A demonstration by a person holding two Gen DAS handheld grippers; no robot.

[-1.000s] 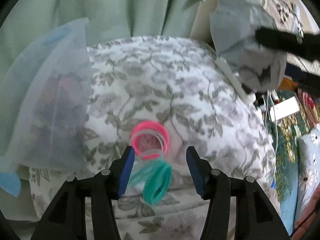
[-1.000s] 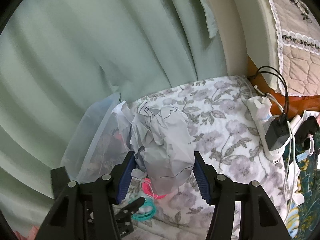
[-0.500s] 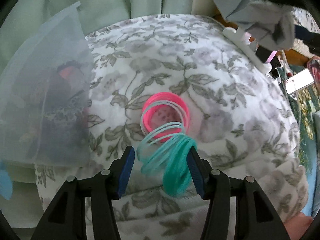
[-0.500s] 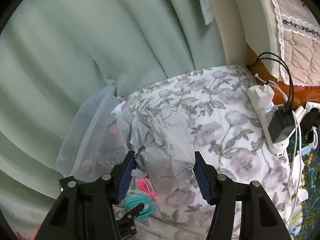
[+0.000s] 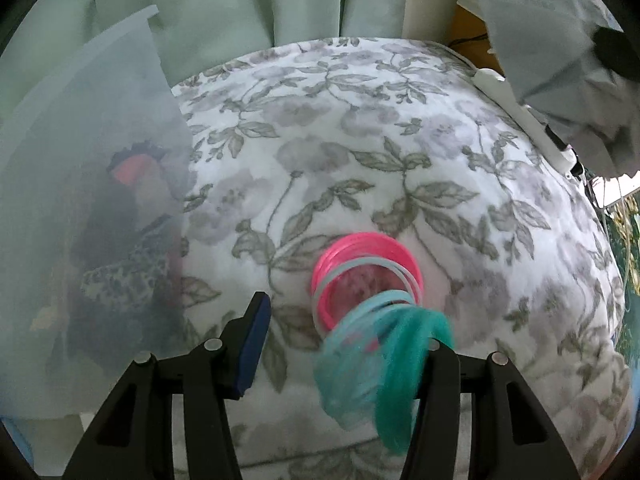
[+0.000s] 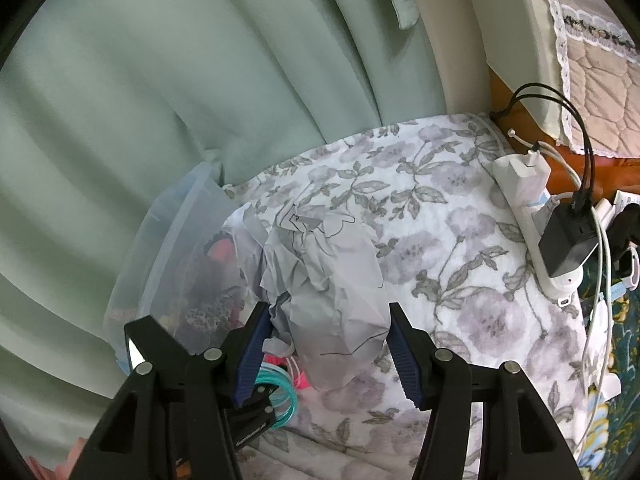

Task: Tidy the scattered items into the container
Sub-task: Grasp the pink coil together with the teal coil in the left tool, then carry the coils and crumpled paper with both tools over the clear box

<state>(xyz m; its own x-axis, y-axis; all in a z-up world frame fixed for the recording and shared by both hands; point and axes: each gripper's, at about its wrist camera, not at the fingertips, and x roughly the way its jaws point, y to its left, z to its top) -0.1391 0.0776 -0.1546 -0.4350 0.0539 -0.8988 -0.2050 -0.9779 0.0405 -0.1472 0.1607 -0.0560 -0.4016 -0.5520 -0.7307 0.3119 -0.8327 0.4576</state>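
A pink and teal spring coil toy (image 5: 372, 320) lies on the floral blanket (image 5: 360, 140). Its teal end is blurred and lies against the right finger of my left gripper (image 5: 340, 344), which is open around it. My right gripper (image 6: 324, 344) is shut on a crumpled grey paper (image 6: 332, 280), held above the blanket; the paper also shows at the upper right of the left wrist view (image 5: 560, 60). A translucent plastic container (image 5: 92, 208) with several items inside stands at the left, also seen in the right wrist view (image 6: 180, 264).
Green curtains (image 6: 160, 80) hang behind the blanket. A white power strip (image 6: 536, 216) with chargers and cables lies along the blanket's right edge. A quilted cover (image 6: 592, 40) is at the far right.
My left gripper has advanced over the coil toy, whose teal end now lies against the right finger. The right gripper with the paper has shifted slightly, still holding it.
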